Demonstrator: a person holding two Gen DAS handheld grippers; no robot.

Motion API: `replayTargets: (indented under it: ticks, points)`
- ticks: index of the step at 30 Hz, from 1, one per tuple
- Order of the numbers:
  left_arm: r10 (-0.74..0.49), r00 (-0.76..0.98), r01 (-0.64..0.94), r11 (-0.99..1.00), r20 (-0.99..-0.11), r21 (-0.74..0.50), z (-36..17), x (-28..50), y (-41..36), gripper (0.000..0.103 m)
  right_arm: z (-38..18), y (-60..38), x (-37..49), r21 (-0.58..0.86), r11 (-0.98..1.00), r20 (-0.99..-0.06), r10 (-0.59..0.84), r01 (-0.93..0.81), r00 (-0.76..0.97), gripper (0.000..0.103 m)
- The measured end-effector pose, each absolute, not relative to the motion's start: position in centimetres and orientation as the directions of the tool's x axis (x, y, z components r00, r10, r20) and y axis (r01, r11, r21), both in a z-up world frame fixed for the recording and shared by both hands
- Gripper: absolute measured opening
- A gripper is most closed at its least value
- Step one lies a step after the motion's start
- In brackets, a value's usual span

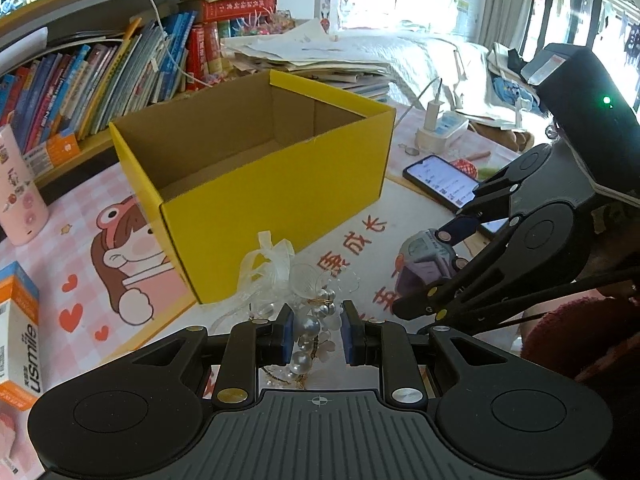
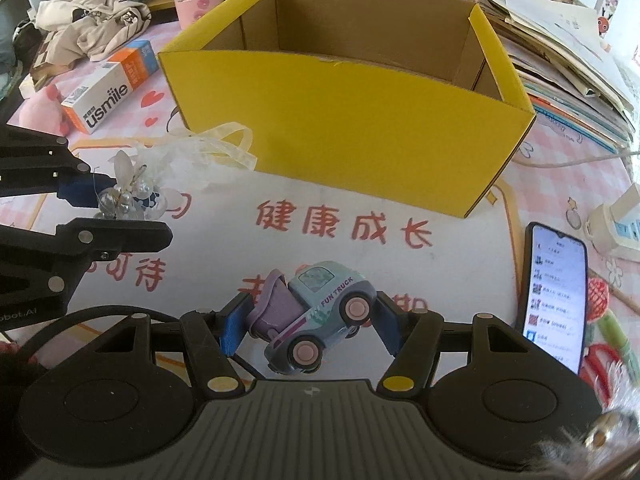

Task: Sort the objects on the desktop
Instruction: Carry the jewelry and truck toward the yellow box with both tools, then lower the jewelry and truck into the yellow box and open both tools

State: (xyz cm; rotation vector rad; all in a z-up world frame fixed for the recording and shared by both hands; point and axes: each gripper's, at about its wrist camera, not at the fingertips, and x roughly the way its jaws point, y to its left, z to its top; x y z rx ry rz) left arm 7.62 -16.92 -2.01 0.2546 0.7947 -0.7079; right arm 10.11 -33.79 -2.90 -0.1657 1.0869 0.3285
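In the left wrist view we see our left tool [image 1: 316, 330] clamped on a pearl hair ornament [image 1: 306, 316] with a pale ribbon, low in the frame centre, just in front of the open yellow box [image 1: 280, 184]. In the right wrist view our right tool [image 2: 310, 326] grips a pastel toy truck [image 2: 316, 314] at lower centre, tilted, above the printed desk [image 2: 440, 208]. The box fills the upper middle; a phone [image 2: 556, 292] lies at right, a toothpaste carton [image 2: 108, 88] at upper left.
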Motion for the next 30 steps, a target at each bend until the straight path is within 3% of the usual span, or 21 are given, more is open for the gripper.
replayTargets:
  ticks: [9, 23, 30]
  points:
    - [-0.503, 0.459, 0.688, 0.723, -0.733, -0.065, -0.3, 8.6, -18.7, 0.022, -0.8, -35.5, 12.2, 0.042, 0.895, -0.893, 0.233, -0.443, 0.385, 0.062]
    - [-0.493, 0.656, 0.624, 0.780, -0.571, 0.044, 6.5, 11.5, -19.0, 0.022, 6.5, -36.6, 17.1, -0.024, 0.825, -0.780, 0.338, -0.564, 0.527, 0.062]
    - [-0.439, 0.742, 0.561, 0.820, -0.507, 0.111, 8.0, 15.9, -19.8, 0.022, 7.3, -35.6, 22.0, -0.100, 0.776, -0.755, 0.348, -0.622, 0.556, 0.062]
